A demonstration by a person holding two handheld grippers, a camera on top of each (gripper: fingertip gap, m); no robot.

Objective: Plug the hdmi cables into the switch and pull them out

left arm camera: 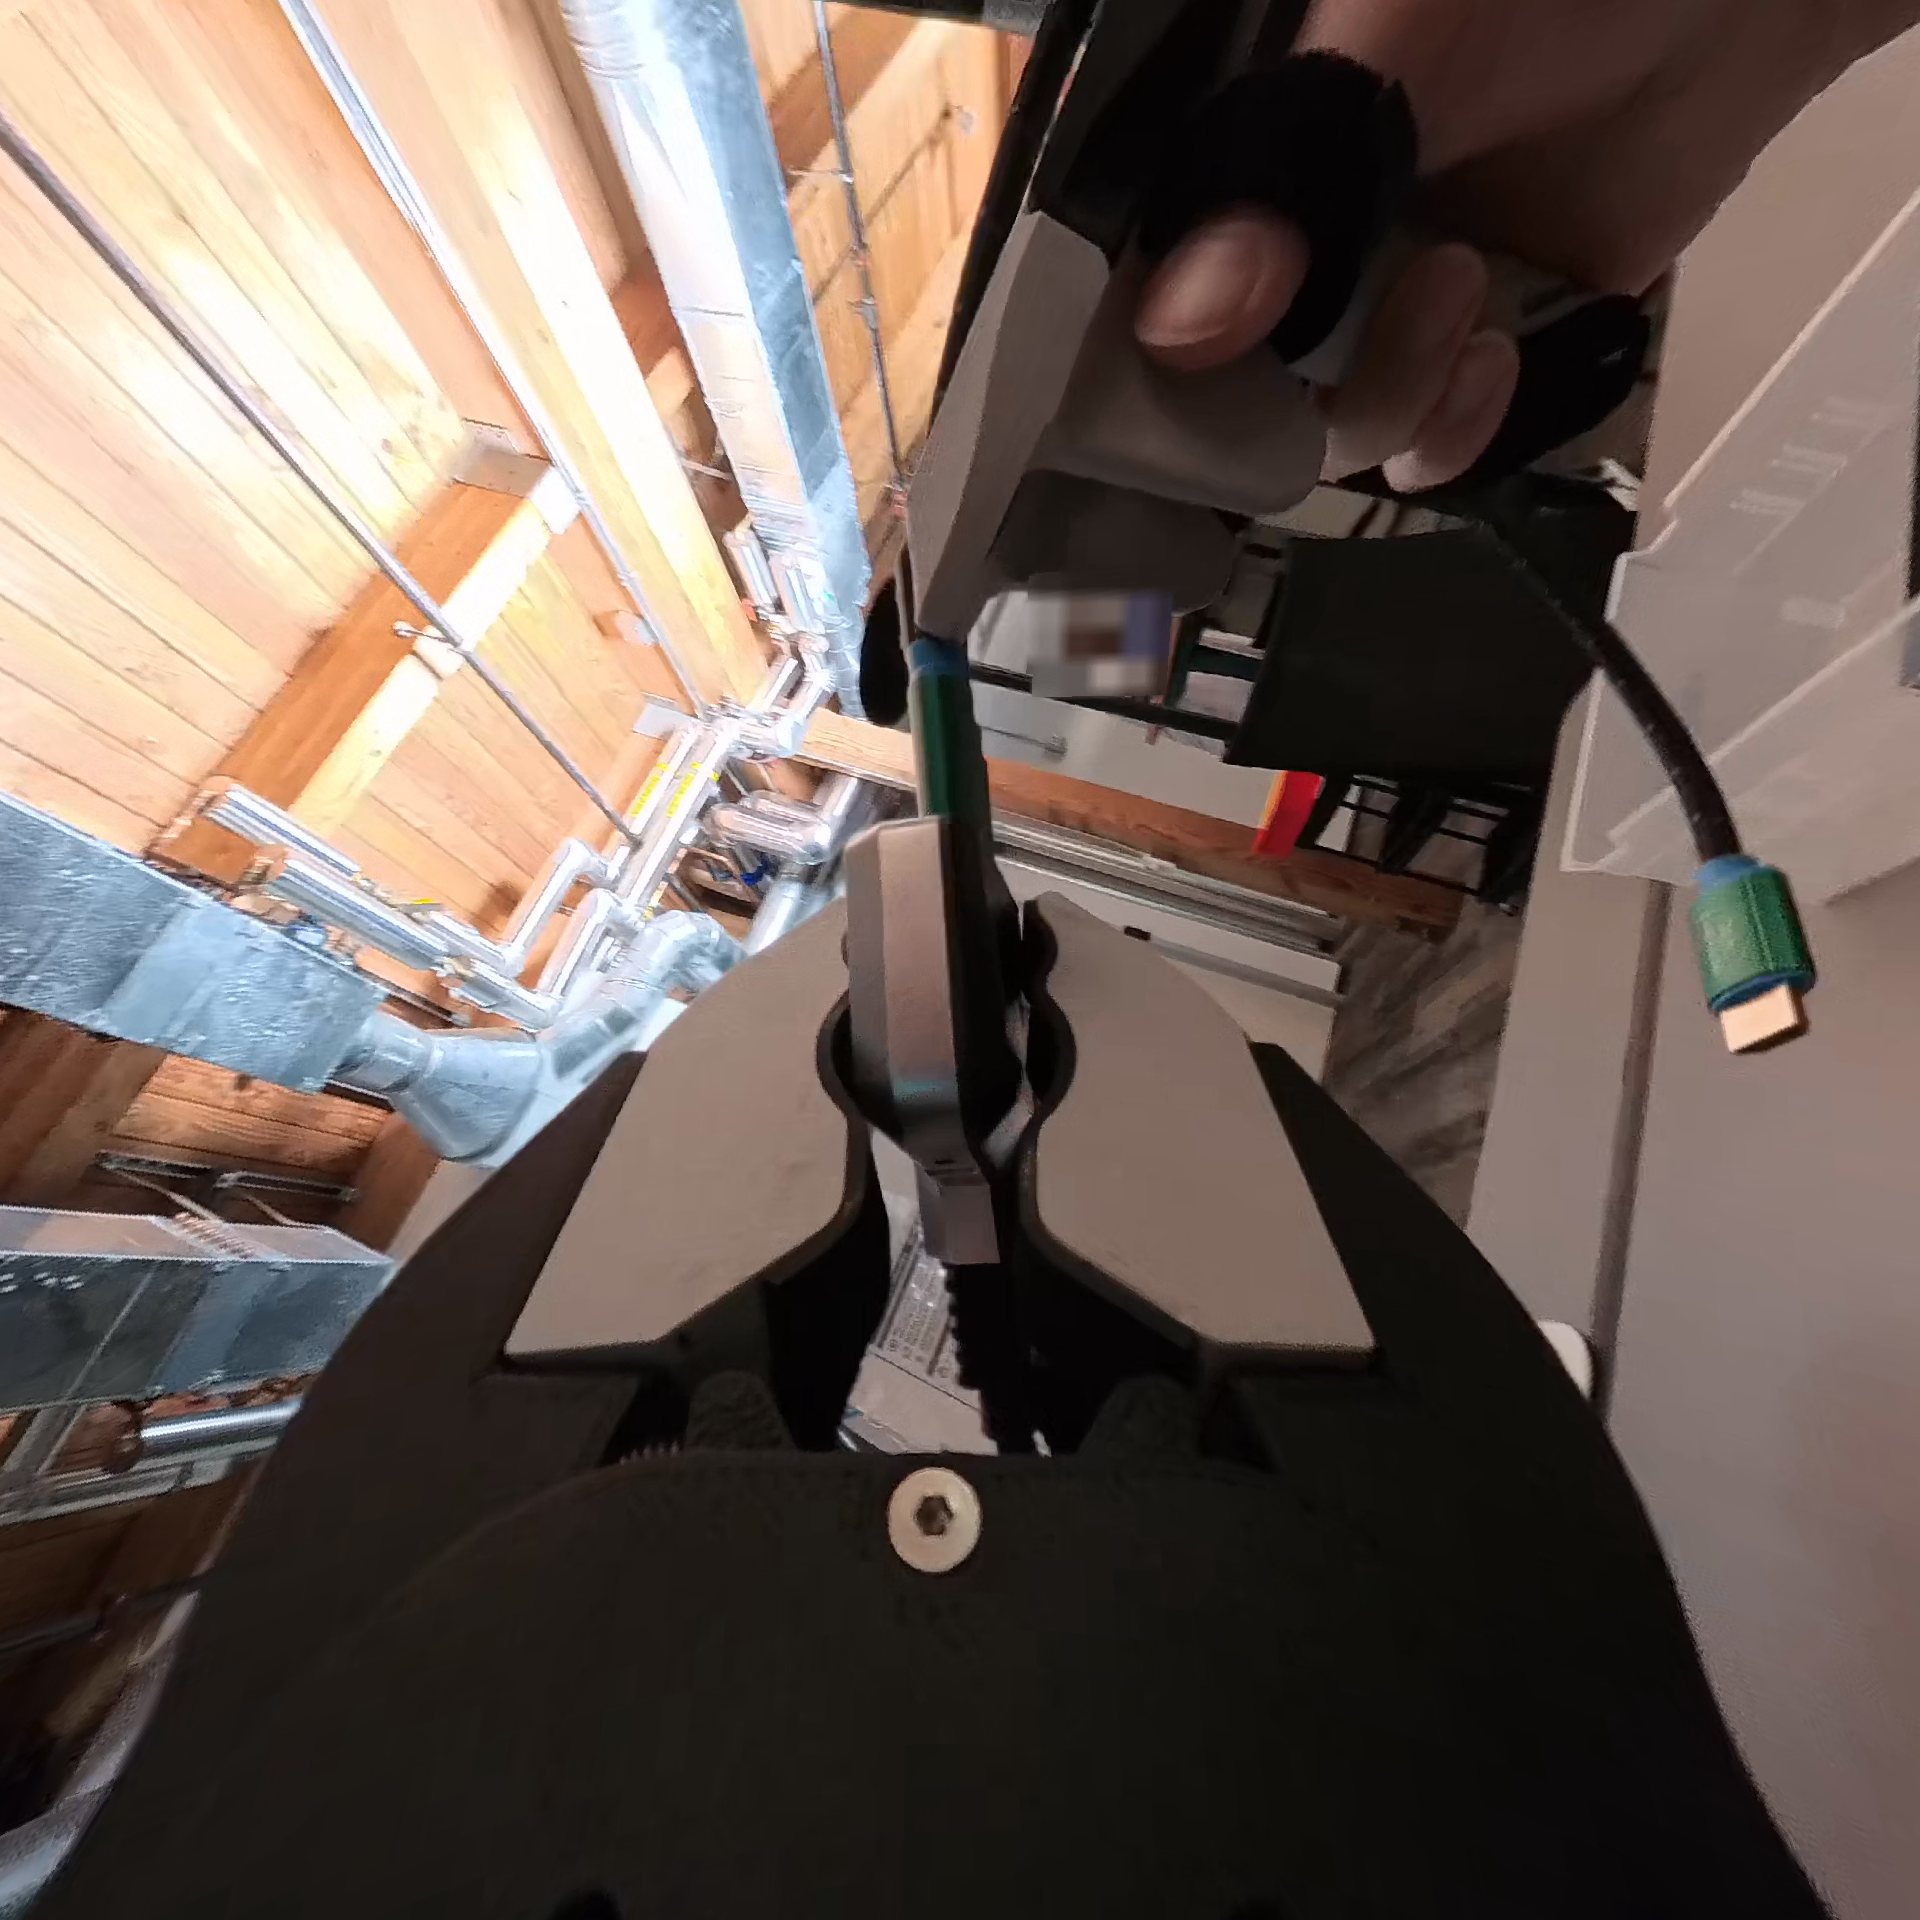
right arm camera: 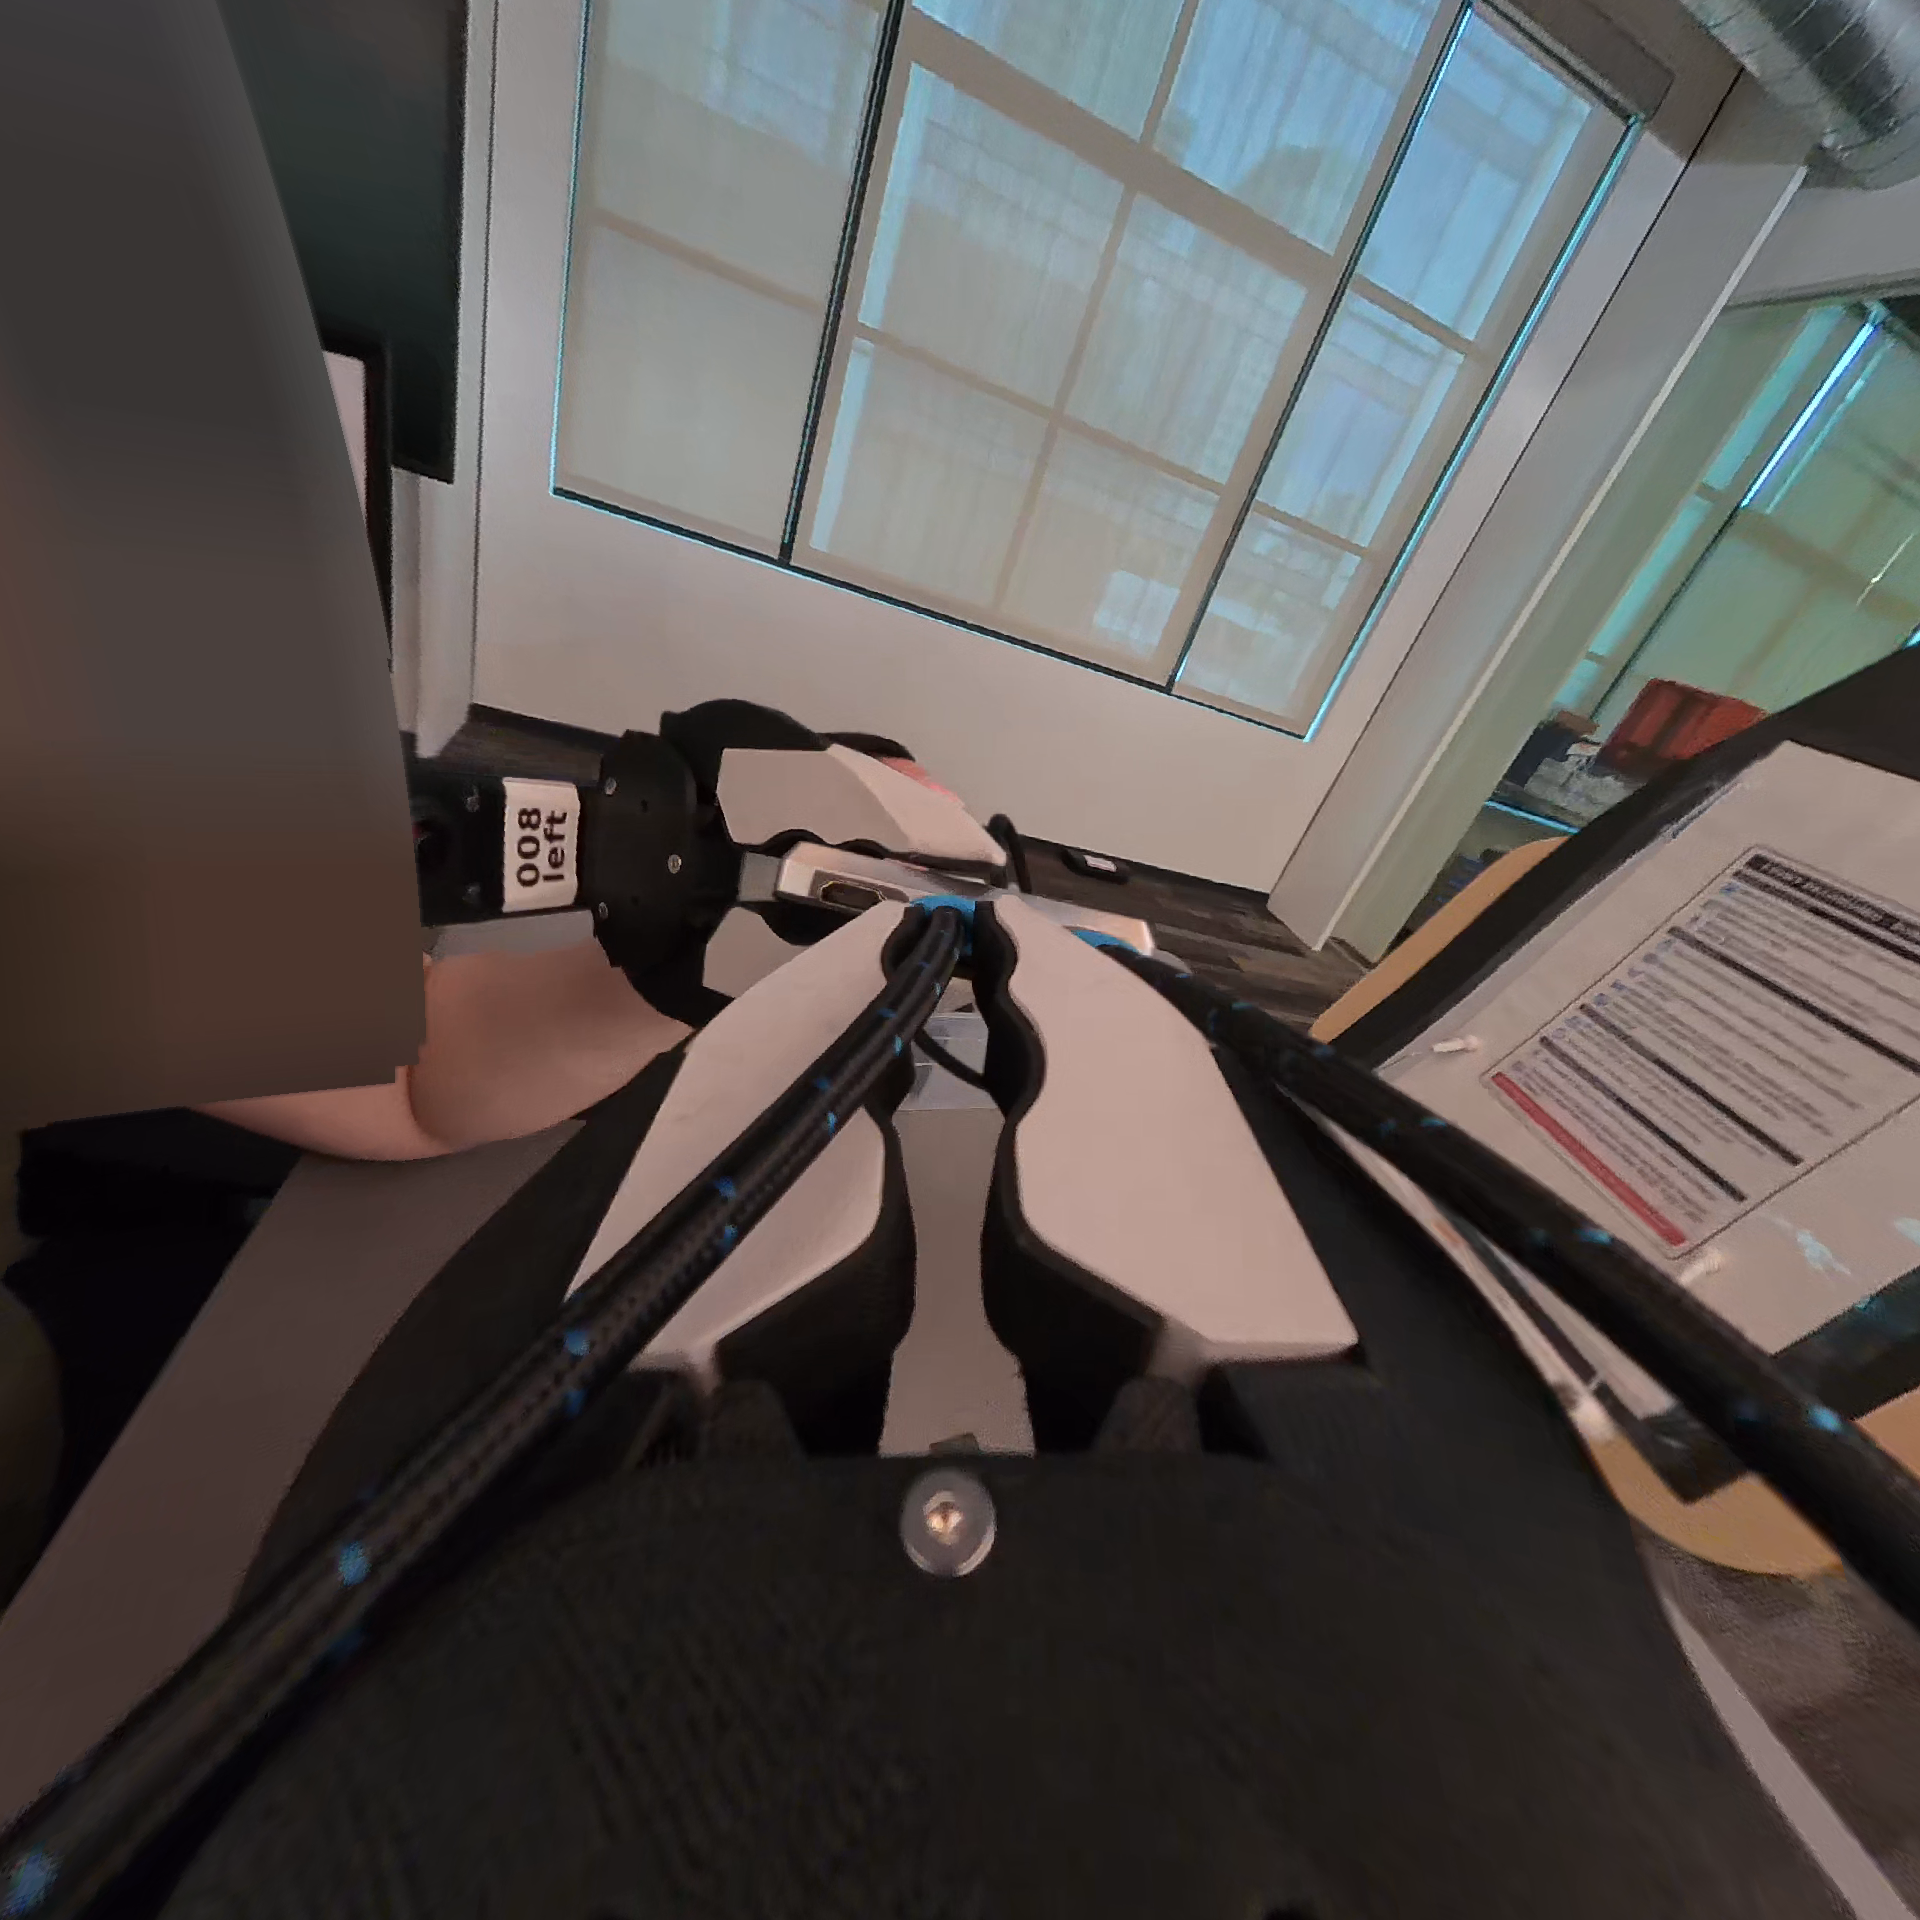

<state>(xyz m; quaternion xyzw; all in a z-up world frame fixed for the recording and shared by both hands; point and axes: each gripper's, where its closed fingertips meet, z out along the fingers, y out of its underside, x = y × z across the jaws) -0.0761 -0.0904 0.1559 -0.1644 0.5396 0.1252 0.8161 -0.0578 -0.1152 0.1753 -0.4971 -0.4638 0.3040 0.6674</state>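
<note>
My left gripper (left arm camera: 940, 925) is shut on a thin silver HDMI switch (left arm camera: 904, 997) and holds it in the air. My right gripper (right arm camera: 966, 914) is shut on a green HDMI plug (left arm camera: 940, 738) with a blue collar (right arm camera: 940, 912). The plug's tip meets the switch's edge; how deep it sits is hidden. Its black braided cable (right arm camera: 727, 1195) runs back over my right fingers. The right wrist view shows the left gripper (right arm camera: 966, 868) holding the switch (right arm camera: 831, 883), with an empty port on its side. A second cable hangs free, with a green plug (left arm camera: 1751, 966) and a bare gold connector.
A white table (right arm camera: 1766, 1320) with a printed sheet (right arm camera: 1714, 1070) lies at the right. The second cable (right arm camera: 1455, 1153) crosses it. A clear plastic bin (left arm camera: 1766, 623) stands at the right. A person's hand (left arm camera: 1351, 312) grips the right gripper. Wooden ceiling, ducts and a window lie beyond.
</note>
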